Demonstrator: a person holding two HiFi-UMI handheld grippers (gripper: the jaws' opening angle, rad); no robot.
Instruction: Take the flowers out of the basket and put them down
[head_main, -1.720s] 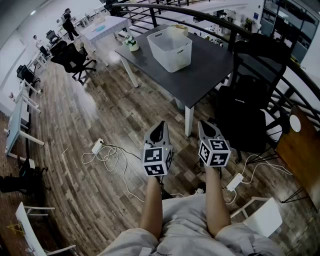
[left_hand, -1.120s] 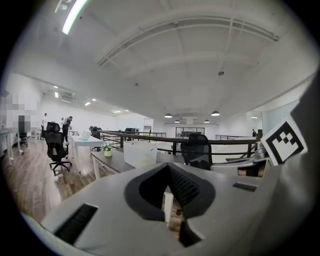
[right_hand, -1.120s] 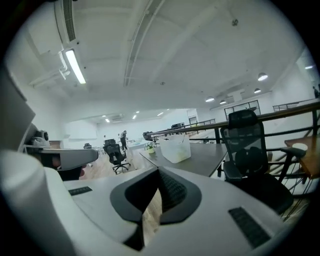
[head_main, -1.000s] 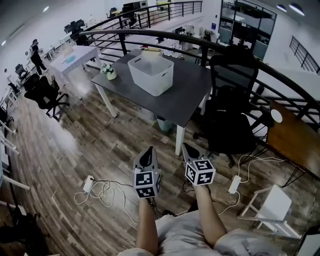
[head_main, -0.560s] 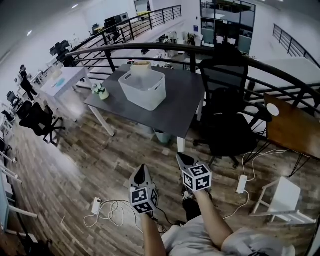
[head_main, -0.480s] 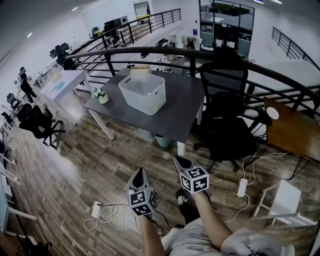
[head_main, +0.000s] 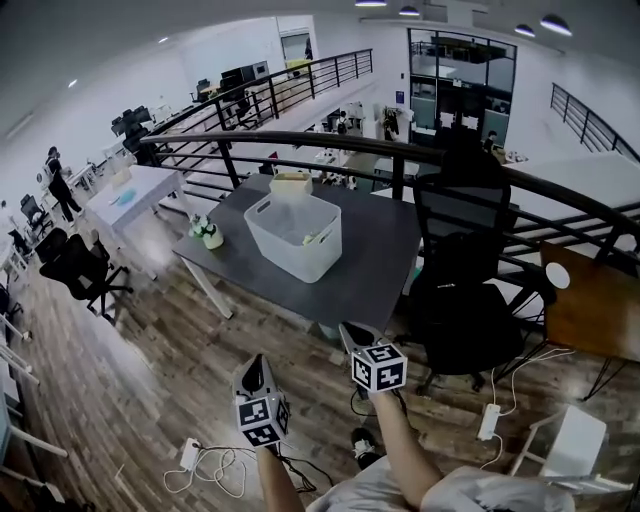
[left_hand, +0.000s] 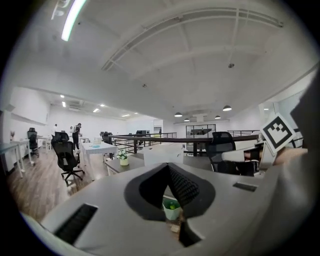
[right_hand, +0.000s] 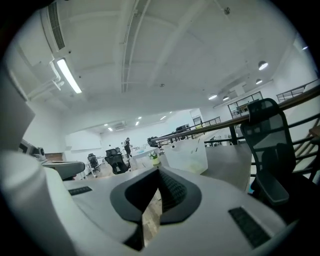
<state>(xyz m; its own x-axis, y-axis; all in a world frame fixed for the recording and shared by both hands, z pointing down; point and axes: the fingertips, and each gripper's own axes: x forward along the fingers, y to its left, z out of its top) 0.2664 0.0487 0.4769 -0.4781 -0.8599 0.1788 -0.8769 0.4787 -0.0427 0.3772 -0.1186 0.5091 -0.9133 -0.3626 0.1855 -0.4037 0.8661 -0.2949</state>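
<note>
A grey tabletop (head_main: 375, 265) is seen ahead, and a white basket (head_main: 285, 242) is set on it. The left gripper (head_main: 252, 362) and right gripper (head_main: 349, 329) are held low, well short of it, with jaws clenched on nothing. The flowers (head_main: 318, 238) are glimpsed as a faint greenish patch inside the basket.

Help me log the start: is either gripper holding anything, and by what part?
Nothing is held: the left gripper and right gripper are both shut and empty, well short of the basket.

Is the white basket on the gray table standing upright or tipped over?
Upright: the basket sits flat on the table with its open top facing up.
</note>
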